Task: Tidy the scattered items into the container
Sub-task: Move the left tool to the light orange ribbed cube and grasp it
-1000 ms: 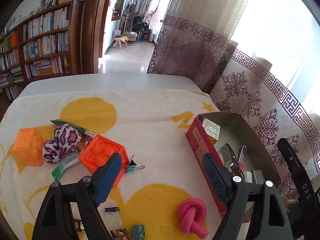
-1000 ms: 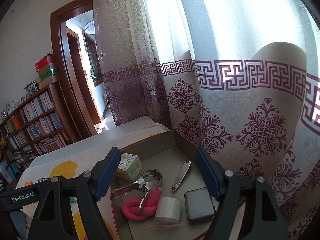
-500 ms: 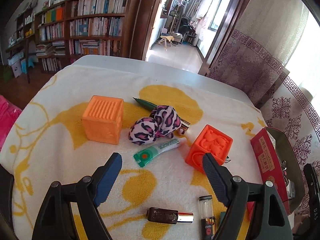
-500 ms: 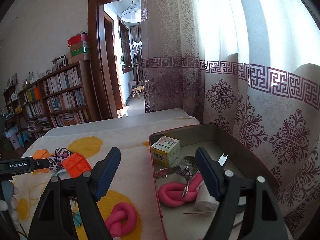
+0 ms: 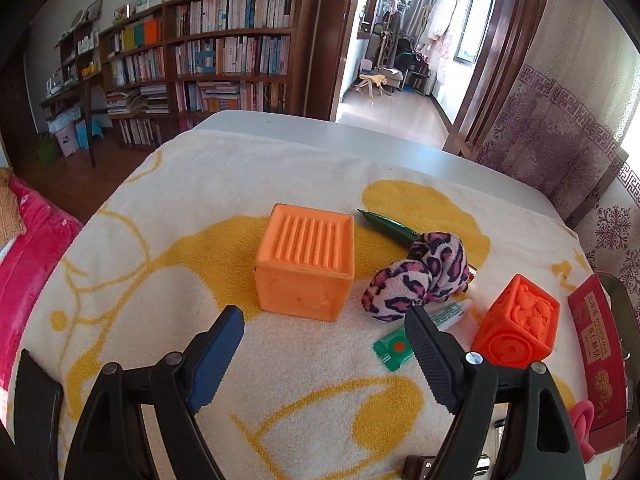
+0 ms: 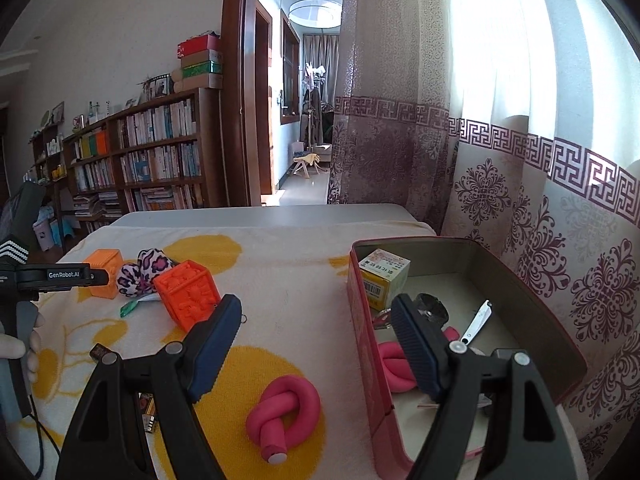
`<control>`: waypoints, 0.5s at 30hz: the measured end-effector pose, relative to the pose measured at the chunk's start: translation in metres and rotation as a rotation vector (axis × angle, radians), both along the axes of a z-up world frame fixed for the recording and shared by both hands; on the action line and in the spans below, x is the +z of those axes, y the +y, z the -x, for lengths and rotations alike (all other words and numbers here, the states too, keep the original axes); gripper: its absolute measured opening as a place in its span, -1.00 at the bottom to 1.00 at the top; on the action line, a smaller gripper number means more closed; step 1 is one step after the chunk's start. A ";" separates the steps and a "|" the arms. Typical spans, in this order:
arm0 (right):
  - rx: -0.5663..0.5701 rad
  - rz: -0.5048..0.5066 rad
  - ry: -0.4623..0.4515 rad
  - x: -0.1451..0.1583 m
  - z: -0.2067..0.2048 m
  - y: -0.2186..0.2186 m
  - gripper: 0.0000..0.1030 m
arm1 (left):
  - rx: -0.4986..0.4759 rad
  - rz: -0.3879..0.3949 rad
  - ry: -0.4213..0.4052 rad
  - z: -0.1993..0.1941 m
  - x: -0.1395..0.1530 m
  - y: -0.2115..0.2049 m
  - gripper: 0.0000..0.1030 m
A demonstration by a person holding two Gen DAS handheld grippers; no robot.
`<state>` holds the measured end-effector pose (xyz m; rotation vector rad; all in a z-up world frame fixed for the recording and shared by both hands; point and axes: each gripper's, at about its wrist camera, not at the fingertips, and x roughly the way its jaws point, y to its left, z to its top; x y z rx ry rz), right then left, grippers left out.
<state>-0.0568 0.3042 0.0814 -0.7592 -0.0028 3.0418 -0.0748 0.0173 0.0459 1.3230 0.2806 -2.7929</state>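
My left gripper (image 5: 322, 322) is open and empty, hovering just in front of a light orange ribbed cube (image 5: 306, 262). To its right lie a leopard-print scrunchie (image 5: 420, 276), a green pen (image 5: 388, 228), a small green-and-white tube (image 5: 420, 330) and a darker orange embossed cube (image 5: 516, 328). My right gripper (image 6: 316, 312) is open and empty above the cloth, left of the red tin (image 6: 362, 344). A pink knotted foam curler (image 6: 282, 410) lies below it. The tin holds a small box (image 6: 384, 276), another pink curler (image 6: 394, 364) and nail clippers (image 6: 476, 322).
A white and yellow blanket (image 5: 200, 208) covers the table. A dark USB stick (image 6: 100, 354) and a small lighter (image 6: 148, 412) lie near the front edge. Patterned curtains (image 6: 560, 200) hang close behind the tin. A gloved hand (image 6: 20, 348) holds the left gripper's handle.
The left gripper swung left from the tin across the cloth and now faces the light orange cube. The right gripper turned left off the tin's inside and now looks over the cloth.
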 end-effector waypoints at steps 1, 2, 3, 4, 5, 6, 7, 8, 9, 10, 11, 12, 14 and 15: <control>0.000 0.001 0.002 0.000 -0.001 -0.001 0.56 | -0.001 0.002 -0.002 0.005 -0.001 -0.002 0.64; 0.001 -0.001 0.005 0.001 -0.003 -0.001 0.56 | 0.001 0.011 -0.009 0.011 -0.002 -0.005 0.64; 0.003 -0.004 0.006 0.001 -0.003 -0.002 0.56 | 0.002 0.024 -0.017 0.017 -0.003 -0.007 0.64; 0.006 -0.008 0.008 0.001 -0.004 -0.003 0.56 | 0.004 0.035 -0.025 0.023 -0.004 -0.008 0.64; 0.009 -0.013 0.008 0.001 -0.004 -0.005 0.56 | 0.010 0.045 -0.032 0.029 -0.006 -0.010 0.64; 0.013 -0.017 0.007 0.001 -0.004 -0.006 0.56 | 0.016 0.050 -0.040 0.035 -0.008 -0.011 0.64; 0.017 -0.021 0.006 0.001 -0.004 -0.007 0.56 | 0.018 0.051 -0.044 0.040 -0.010 -0.012 0.64; 0.021 -0.025 0.004 0.001 -0.004 -0.008 0.56 | 0.021 0.051 -0.044 0.045 -0.012 -0.013 0.64; 0.026 -0.027 0.001 0.000 -0.003 -0.009 0.56 | 0.027 0.053 -0.048 0.050 -0.015 -0.014 0.64; 0.030 -0.029 -0.002 0.000 -0.003 -0.010 0.56 | 0.033 0.055 -0.057 0.054 -0.018 -0.014 0.64; 0.034 -0.032 -0.005 -0.001 -0.003 -0.011 0.56 | 0.037 0.055 -0.064 0.058 -0.021 -0.015 0.64; 0.038 -0.034 -0.007 -0.001 -0.002 -0.012 0.56 | 0.044 0.056 -0.069 0.061 -0.024 -0.016 0.64; 0.044 -0.039 -0.009 -0.002 -0.002 -0.013 0.56 | 0.054 0.054 -0.083 0.067 -0.032 -0.017 0.64; 0.049 -0.041 -0.011 -0.002 -0.002 -0.013 0.56 | 0.052 0.042 -0.096 0.068 -0.036 -0.018 0.60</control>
